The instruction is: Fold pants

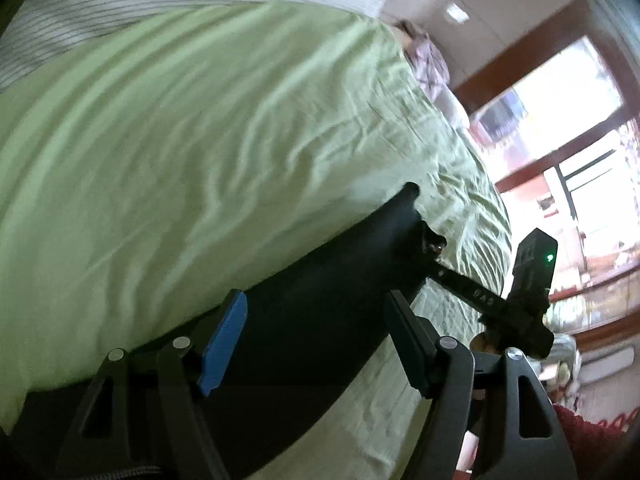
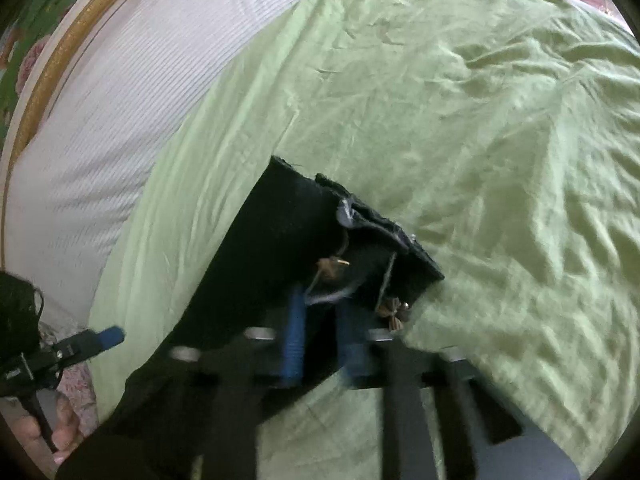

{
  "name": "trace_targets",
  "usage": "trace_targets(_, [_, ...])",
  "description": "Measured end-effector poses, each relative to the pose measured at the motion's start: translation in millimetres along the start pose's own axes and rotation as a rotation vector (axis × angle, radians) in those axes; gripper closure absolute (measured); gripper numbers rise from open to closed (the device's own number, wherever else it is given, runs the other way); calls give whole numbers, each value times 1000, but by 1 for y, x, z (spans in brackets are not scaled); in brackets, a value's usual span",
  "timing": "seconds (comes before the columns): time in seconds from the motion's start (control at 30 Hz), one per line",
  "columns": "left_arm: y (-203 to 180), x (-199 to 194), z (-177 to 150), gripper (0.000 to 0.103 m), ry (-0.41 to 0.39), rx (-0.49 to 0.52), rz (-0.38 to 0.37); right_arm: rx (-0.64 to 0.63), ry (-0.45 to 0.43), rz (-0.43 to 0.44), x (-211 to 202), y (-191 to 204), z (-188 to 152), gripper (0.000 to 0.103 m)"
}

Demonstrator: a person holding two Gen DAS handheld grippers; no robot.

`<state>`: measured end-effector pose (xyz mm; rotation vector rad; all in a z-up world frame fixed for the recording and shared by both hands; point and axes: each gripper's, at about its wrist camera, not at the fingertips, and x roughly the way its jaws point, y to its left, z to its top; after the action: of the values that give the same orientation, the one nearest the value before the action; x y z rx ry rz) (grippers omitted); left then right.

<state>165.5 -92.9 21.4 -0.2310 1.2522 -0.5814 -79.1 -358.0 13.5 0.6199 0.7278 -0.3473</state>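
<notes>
Item: black pants [image 2: 280, 248], lying as a long dark strip on a wrinkled green sheet [image 2: 480, 120] that covers the bed; we see the waistband end, with its button and a small tag, farthest from the right wrist camera. Our right gripper [image 2: 320, 340] sits low over that waistband end, its two blue-padded fingers [image 2: 294, 336] drawn close together with dark cloth bunched between them, so we record it as clamped on the pants, though the view is blurred. Our left gripper [image 1: 316, 340] stands with its jaws spread wide, one blue pad [image 1: 224, 348] at one side and a black finger at the other, the pants [image 1: 320, 280] lying in the gap beneath and nothing pinched. A white ribbed mattress edge [image 2: 100, 120] borders the sheet, with a gold-trimmed frame [image 2: 60, 60] beyond it. Patterned pillows [image 1: 432, 64] lie at the far end of the bed, near a bright window [image 1: 560, 128].
</notes>
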Motion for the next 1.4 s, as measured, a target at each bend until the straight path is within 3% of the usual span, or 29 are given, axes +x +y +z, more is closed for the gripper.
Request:
trace_targets(0.2, [-33, 37, 27, 32, 65, 111, 3, -17, -43, 3, -16, 0, -1, 97])
trace_targets(0.37, [-54, 74, 44, 32, 127, 180, 3, 9, -18, -25, -15, -13, -6, 97])
trace_targets(0.57, [-70, 111, 58, 32, 194, 231, 3, 47, -10, -41, -21, -22, -9, 80])
trace_targets(0.8, [-74, 135, 76, 32, 241, 238, -30, 99, -3, -9, -23, -31, -11, 75])
trace_targets(0.9, [-72, 144, 82, 32, 259, 227, -54, 109, -5, -24, -29, -34, -14, 63])
trace_targets(1.13, [-70, 166, 90, 33, 286, 195, -112, 179, 5, 61, -10, -50, -12, 63])
trace_targets(1.17, [-70, 167, 90, 34, 278, 190, -125, 180, 5, 64, -9, -51, -12, 67])
trace_targets(1.2, [-71, 168, 90, 37, 272, 188, -137, 179, 4, 62, -9, -51, -12, 78])
trace_targets(1.27, [-75, 173, 89, 75, 280, 208, -156, 183, 10, 81, -9, -53, -13, 85])
trace_targets(1.3, [-78, 179, 88, 79, 307, 215, -174, 186, 9, 89, -10, -53, -14, 87])
trace_targets(1.4, [-85, 173, 86, 86, 284, 261, -171, 176, -2, 118, -17, -54, -16, 89])
